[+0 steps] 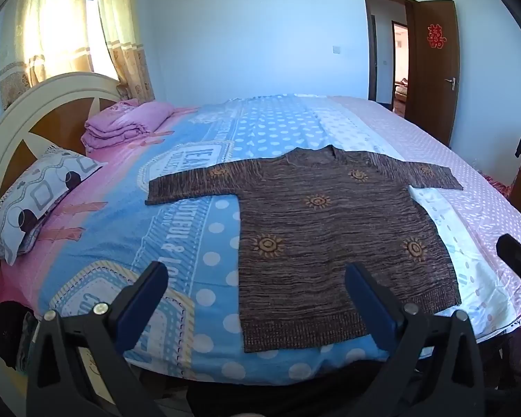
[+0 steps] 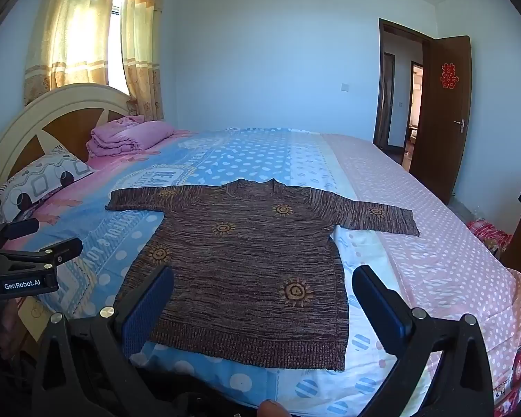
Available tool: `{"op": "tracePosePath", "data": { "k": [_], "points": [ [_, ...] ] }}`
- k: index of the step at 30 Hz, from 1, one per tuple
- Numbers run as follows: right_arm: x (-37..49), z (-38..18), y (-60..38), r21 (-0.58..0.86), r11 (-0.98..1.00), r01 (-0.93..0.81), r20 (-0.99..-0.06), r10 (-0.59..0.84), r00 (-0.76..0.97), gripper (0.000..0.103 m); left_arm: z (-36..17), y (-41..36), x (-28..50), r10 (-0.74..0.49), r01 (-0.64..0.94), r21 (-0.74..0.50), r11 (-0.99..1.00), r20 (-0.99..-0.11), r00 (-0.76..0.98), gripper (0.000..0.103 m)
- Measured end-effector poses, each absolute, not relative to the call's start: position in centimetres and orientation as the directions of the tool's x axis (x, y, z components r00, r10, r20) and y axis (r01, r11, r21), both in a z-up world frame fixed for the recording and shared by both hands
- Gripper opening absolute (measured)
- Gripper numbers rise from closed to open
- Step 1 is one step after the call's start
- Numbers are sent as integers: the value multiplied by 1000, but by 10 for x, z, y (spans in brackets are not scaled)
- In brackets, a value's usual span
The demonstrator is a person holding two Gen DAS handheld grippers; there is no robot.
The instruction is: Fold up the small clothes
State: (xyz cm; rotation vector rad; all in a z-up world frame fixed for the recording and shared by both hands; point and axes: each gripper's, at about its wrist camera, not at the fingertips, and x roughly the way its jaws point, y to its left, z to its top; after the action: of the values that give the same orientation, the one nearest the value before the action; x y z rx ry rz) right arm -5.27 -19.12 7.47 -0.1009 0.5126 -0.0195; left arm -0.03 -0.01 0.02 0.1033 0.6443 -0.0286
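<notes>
Patterned bedsheet carries the brown knit sweater flat, just ahead of both tongs; left tongs and right tongs gape empty; pinching sheet with hem could drag both.

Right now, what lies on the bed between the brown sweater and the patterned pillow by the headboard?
Only bare bedsheet, blue and pink, lies between the brown sweater and the patterned pillow; the left wrist view shows it best.
</notes>
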Motion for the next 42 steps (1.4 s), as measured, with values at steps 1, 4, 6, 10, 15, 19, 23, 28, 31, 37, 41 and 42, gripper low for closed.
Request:
{"op": "tracePosePath", "data": {
  "k": [1,4,6,10,15,19,23,28,31,37,41,42],
  "points": [
    [-52,75,-190,-101,995,-6,-489,-44,871,102,0,0,-1,10,56,90,994,-598,801,103],
    [-52,75,-189,-97,995,-9,-486,-40,873,102,1,1,0,-3,56,70,996,-605,796,103],
    [-52,75,-188,-96,995,-9,-488,-39,872,102,0,2,-1,11,51,86,995,-604,797,103],
    [-51,72,-193,-90,996,-8,-492,-38,870,102,-3,8,0,3,55,77,996,-612,791,103],
    [-50,72,-191,-93,996,-7,-495,-40,868,102,-5,4,4,16,52,93,994,-613,790,103],
    [-49,71,-191,-88,996,-6,-499,-39,866,102,-5,3,4,15,52,91,994,-612,791,103],
    [-49,70,-191,-89,996,-6,-500,-40,865,102,-4,5,3,15,49,88,995,-609,793,103],
    [-48,68,-193,-86,996,-2,-503,-42,863,102,-4,6,3,17,46,87,995,-610,793,103],
    [-47,66,-195,-80,997,1,-506,-42,861,102,-2,8,3,18,44,87,995,-609,793,103],
    [-47,66,-195,-79,997,1,-507,-41,861,102,-2,8,4,21,41,87,995,-609,793,103],
    [-47,66,-195,-80,997,1,-507,-42,861,102,0,10,5,20,39,83,996,-610,792,103],
    [-47,66,-194,-81,997,2,-507,-43,861,102,0,10,5,19,40,82,996,-610,792,103]
  ]
}}
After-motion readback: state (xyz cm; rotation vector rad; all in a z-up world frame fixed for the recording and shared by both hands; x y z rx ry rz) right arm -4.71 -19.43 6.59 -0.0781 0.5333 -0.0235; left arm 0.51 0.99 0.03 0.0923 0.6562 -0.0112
